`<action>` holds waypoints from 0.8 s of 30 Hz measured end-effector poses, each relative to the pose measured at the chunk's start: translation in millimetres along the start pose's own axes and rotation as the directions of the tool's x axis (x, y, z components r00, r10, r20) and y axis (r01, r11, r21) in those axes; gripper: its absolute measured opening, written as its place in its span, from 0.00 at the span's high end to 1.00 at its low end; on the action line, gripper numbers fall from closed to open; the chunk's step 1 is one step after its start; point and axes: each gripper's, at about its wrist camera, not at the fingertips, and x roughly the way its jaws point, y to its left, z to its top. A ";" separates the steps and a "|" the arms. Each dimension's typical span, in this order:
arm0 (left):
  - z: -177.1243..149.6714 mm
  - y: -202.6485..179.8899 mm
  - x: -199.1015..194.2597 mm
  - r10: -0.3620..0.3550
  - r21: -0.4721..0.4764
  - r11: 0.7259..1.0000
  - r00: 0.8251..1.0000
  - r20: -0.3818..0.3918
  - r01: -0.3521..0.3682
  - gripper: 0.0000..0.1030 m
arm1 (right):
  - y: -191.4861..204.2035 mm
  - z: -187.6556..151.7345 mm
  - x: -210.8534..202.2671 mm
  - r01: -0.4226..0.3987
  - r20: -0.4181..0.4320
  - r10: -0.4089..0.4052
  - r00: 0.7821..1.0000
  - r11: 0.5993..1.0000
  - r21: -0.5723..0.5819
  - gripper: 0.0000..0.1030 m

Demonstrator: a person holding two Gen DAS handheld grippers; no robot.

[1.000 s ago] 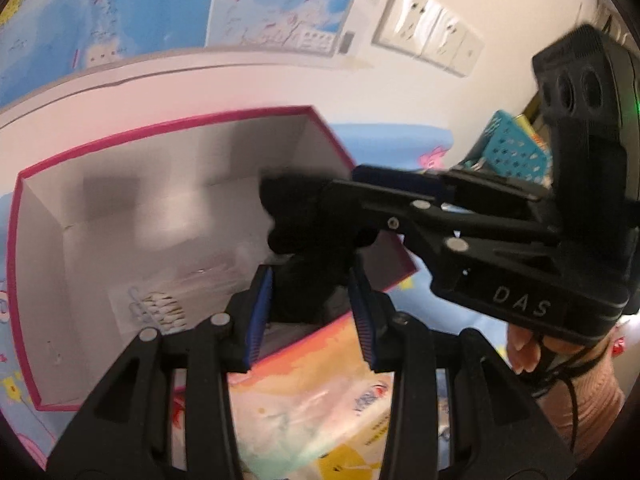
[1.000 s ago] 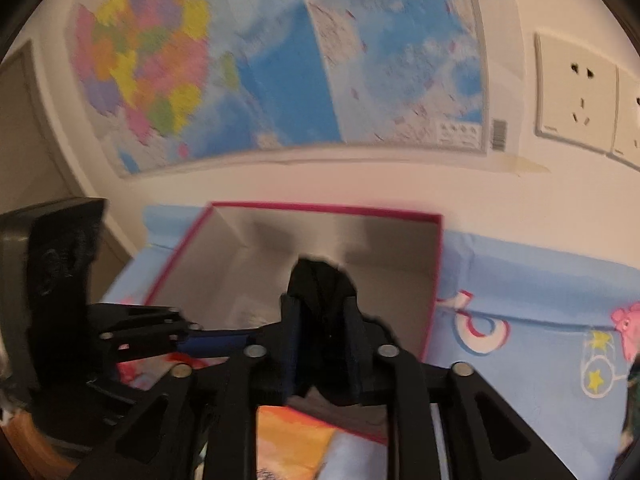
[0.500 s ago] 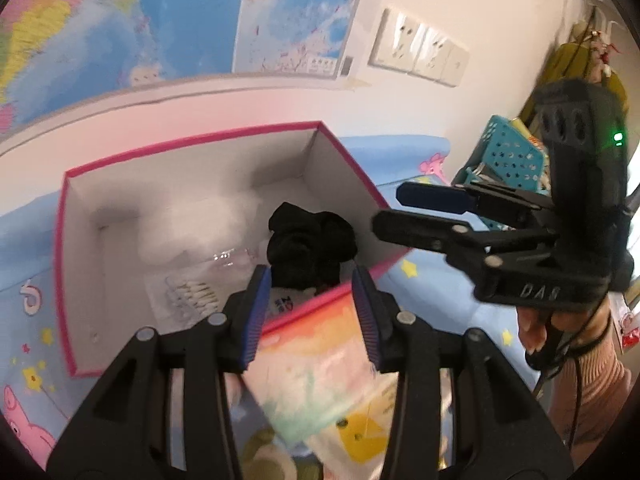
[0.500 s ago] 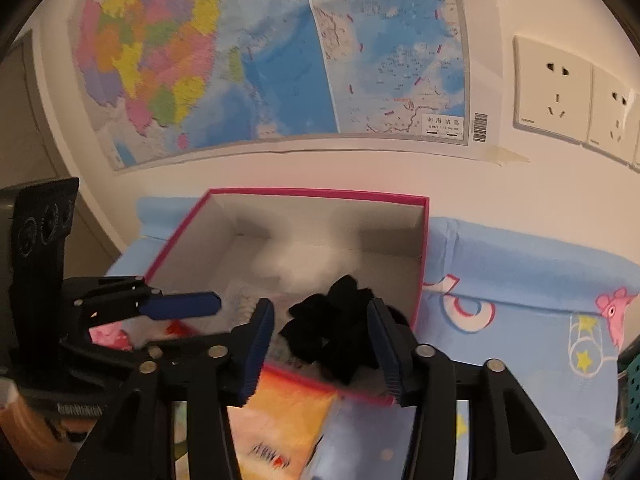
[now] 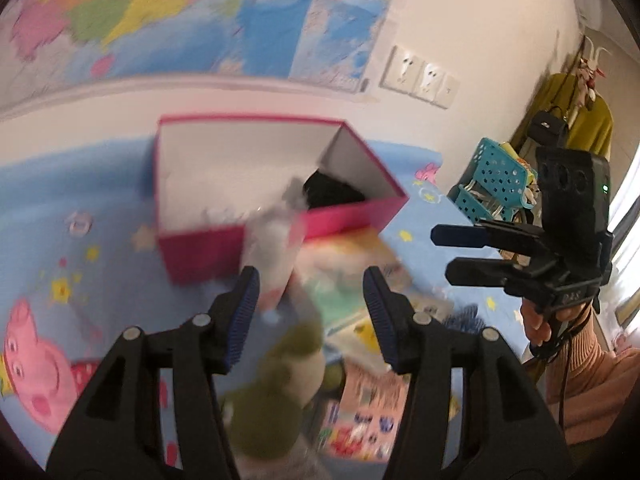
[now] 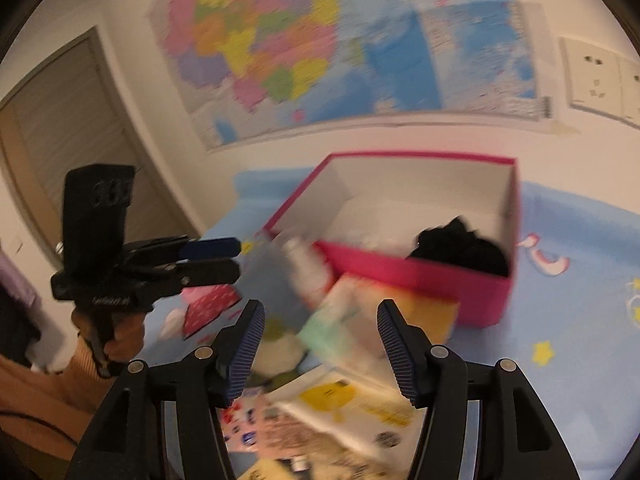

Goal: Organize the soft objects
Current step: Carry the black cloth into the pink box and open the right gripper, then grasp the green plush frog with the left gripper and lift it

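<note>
Pink-rimmed cardboard box (image 6: 416,276), lid off, beyond both sets of fingers: holds a black soft bundle (image 6: 460,248) in its near right corner, plus pale items too blurred to name.

Left gripper (image 5: 311,312): fingers spread, nothing between them. Below the gap, an olive-green plush toy (image 5: 276,396), smeared by motion.

Right gripper (image 6: 320,340): fingers spread, empty. Beneath the gap, soft packets (image 6: 360,328), one with a yellow print; labels unreadable. A white bottle (image 6: 308,268) tilts against the box's near wall.

Teal perforated basket (image 5: 494,176) right of the left fingers; contents indistinct.

All rests on a blue cartoon-print cloth (image 6: 568,320).
</note>
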 end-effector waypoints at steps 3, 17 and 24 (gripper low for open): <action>-22.8 9.8 -4.3 0.011 -0.032 0.999 1.000 -0.026 -0.012 0.46 | 19.5 -10.8 18.9 -0.019 -0.034 0.017 0.999 0.999 -0.041 0.42; -93.7 25.3 -7.0 0.034 -0.128 0.991 0.994 -0.105 -0.047 0.45 | 42.9 -8.1 94.3 -0.050 -0.132 0.039 0.990 0.995 -0.084 0.43; -106.3 27.2 -0.8 0.049 -0.141 0.988 0.989 -0.138 -0.069 0.40 | 47.9 -9.8 115.0 -0.029 -0.165 0.012 0.986 0.994 -0.101 0.54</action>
